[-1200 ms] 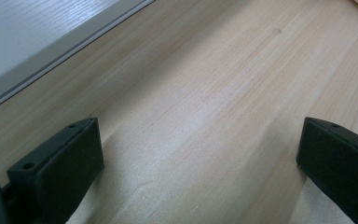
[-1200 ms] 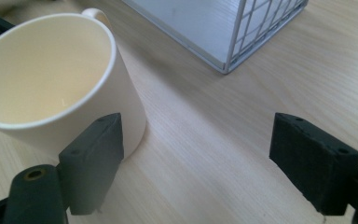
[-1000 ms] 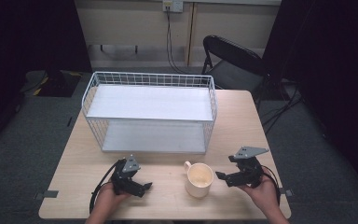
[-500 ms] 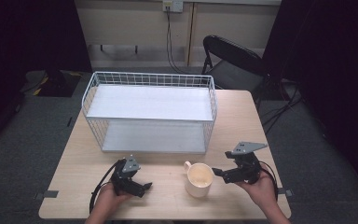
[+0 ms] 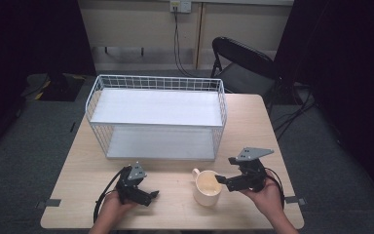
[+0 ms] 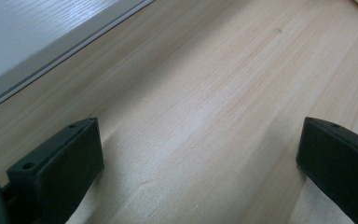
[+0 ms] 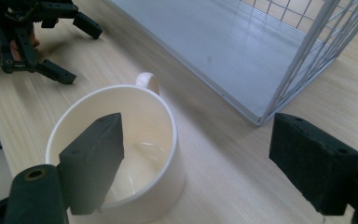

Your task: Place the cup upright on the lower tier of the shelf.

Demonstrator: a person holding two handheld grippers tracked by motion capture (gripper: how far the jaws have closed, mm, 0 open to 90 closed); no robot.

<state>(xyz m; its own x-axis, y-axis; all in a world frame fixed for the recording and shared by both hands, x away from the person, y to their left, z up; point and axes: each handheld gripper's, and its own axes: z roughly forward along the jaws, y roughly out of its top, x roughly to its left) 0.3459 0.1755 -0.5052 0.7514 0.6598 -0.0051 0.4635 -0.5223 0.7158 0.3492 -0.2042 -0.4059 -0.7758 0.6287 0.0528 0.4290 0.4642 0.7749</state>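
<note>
Your cream ceramic mug (image 5: 207, 189) stands upright on the pale wooden counter (image 5: 175, 204), mouth up, near the front edge and in front of the right end of the white wire basket with two white shelves (image 5: 157, 118). Its handle points away from you and slightly left, toward the basket's lower shelf. Your right gripper (image 5: 222, 181) sits just to the right of the mug, its jaws aimed leftward at the rim. The right gripper view (image 7: 200, 163) tells you more: the jaws are spread wide, with one black jaw over the mug's open mouth and the other out beyond its wall above bare wood, so they straddle the wall without closing on it. That view also shows the mug's shiny inside and the basket's corner wires close behind. Your left gripper (image 5: 150, 196) rests low on the counter, well to the left of the mug, and the left gripper view (image 6: 200, 154) shows its jaws wide apart over bare wood grain with nothing between them, the edge of the basket's lower shelf at upper left.
</note>
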